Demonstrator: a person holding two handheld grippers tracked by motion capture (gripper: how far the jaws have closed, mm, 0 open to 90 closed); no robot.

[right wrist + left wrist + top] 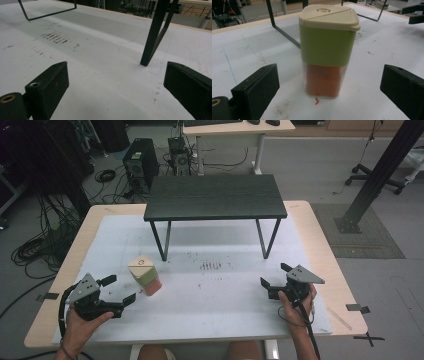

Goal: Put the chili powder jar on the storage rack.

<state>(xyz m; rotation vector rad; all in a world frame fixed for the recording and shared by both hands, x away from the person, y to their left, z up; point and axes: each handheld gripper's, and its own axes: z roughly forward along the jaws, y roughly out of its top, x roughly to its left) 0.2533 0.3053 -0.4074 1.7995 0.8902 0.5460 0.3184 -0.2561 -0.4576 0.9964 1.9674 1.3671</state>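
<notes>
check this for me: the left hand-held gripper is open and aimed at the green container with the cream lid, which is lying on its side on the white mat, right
Not quite. The container stands upright on the white mat, cream lid on top, as the left gripper view shows. The rest holds: the left hand-held gripper is open and aimed at it, jaws apart on either side and not touching.

L gripper (121, 290) & R gripper (274, 276) low over table, jaws wide apart, each hand-held.
</notes>
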